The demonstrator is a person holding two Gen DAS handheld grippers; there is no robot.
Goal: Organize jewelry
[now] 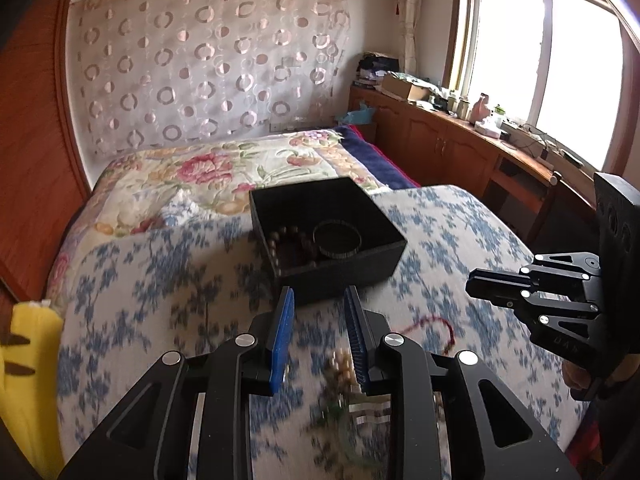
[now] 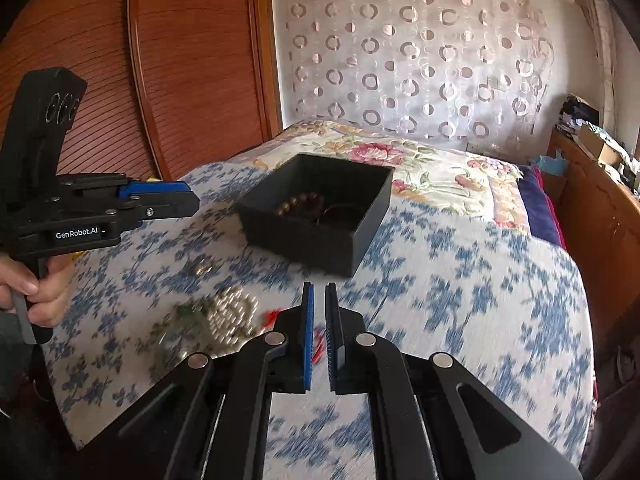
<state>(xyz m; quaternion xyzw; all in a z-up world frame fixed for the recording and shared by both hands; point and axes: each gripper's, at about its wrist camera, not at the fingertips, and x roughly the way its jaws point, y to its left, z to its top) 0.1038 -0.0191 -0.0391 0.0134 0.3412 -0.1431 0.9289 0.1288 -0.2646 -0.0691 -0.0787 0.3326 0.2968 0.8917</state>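
Note:
A black open box [image 1: 384,258] sits on the bed and holds a brown bead bracelet [image 1: 282,246] and a dark bangle [image 1: 338,240]. My left gripper [image 1: 319,292] hovers just short of the box, its blue pads apart with nothing between them. Below it lie blurred pearl beads [image 1: 342,364] and a red cord [image 1: 434,324]. In the right wrist view the box [image 2: 312,240] is ahead, with pearl beads [image 2: 234,312] and a green piece [image 2: 188,312] lying at the left. My right gripper [image 2: 319,286] is shut and holds nothing; the red cord [image 2: 272,316] lies on the bed under it. The left gripper [image 2: 192,197] is at the left.
The bed cover [image 2: 460,280] is white with blue flowers, with a floral quilt [image 1: 208,168] behind it. A wooden wardrobe [image 2: 192,72] stands left of the bed and a cluttered wooden cabinet [image 1: 452,140] runs under the window. A person's hand [image 2: 44,292] grips the left handle.

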